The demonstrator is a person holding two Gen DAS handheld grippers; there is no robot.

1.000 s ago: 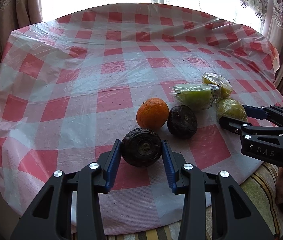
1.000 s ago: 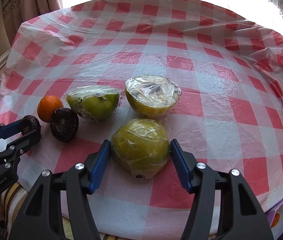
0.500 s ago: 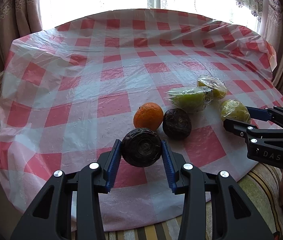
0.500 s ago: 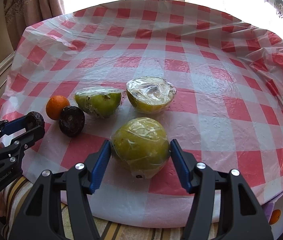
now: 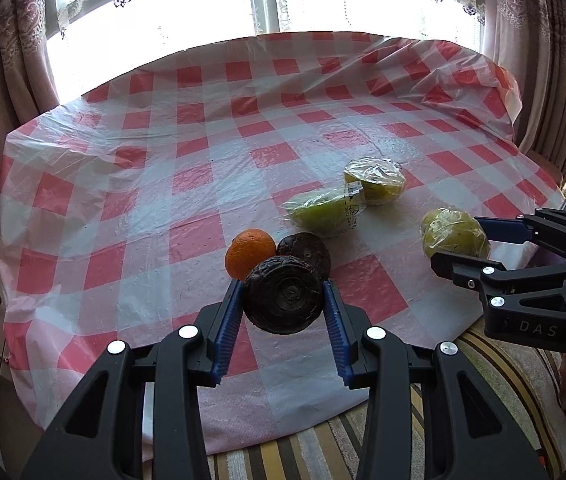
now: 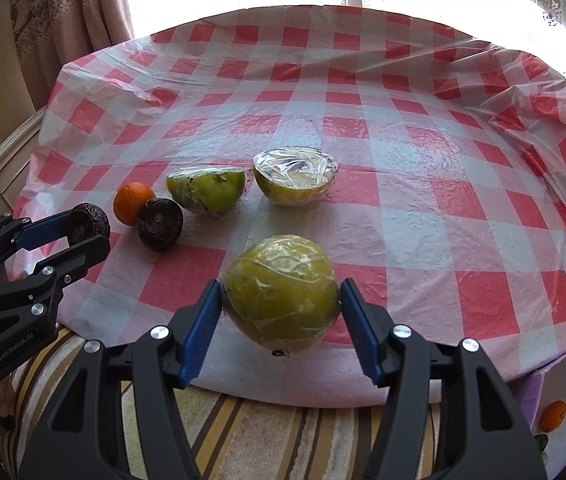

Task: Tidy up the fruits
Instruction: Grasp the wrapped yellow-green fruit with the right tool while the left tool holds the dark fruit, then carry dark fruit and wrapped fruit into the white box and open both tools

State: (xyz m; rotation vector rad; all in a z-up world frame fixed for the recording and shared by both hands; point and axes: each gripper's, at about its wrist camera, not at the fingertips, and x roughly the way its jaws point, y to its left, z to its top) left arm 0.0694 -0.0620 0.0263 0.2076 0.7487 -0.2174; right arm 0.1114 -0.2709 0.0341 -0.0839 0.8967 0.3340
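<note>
L claw [image 5: 283, 304] grips dark fruit [image 5: 283, 300] | R claw [image 6: 281, 304], "DAS", grips wrapped green fruit [image 6: 281, 288]

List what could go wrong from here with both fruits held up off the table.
1. The wrapped green fruit in the right claw is round, its film looks slippery, and the pads touch only its sides; it may slip.
2. The dark fruit in the left claw hangs near the orange and a second dark fruit; lowering it carelessly could send them rolling.
</note>
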